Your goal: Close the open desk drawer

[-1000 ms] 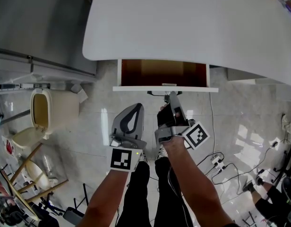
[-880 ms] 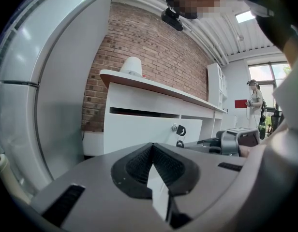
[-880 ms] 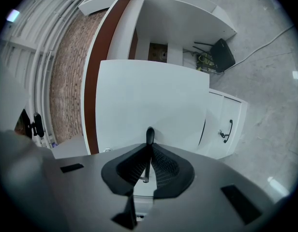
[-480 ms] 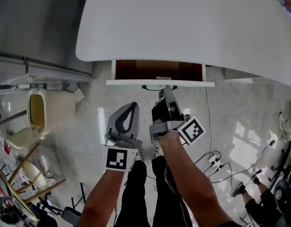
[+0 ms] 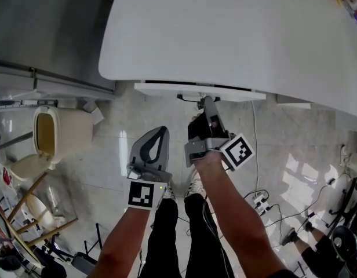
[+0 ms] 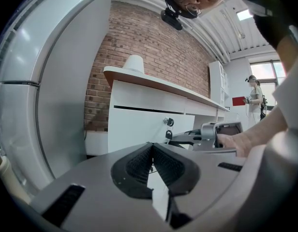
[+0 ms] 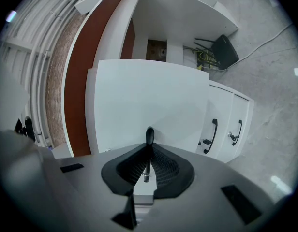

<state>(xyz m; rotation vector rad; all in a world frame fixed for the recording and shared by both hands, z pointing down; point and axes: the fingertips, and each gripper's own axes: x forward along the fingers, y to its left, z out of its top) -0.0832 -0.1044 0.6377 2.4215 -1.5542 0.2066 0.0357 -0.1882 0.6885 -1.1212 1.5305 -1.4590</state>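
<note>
- Right gripper view: right tool point(image 7: 148, 151) clamped on the drawer point(image 7: 139, 100) handle point(image 7: 149, 134).
- Head view: drawer front shows just past the worktop point(image 5: 225, 33) edge.
- Left tool point(image 6: 152, 149): jaws together, empty, apart from the drawer.

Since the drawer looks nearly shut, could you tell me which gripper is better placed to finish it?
Right. The right gripper is shut on the drawer handle; the left gripper, shut and empty, hangs short of the drawer front.

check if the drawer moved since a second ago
Yes. The drawer front has slid in under the desk top, hiding its brown inside, with the right gripper shut on its handle.
</note>
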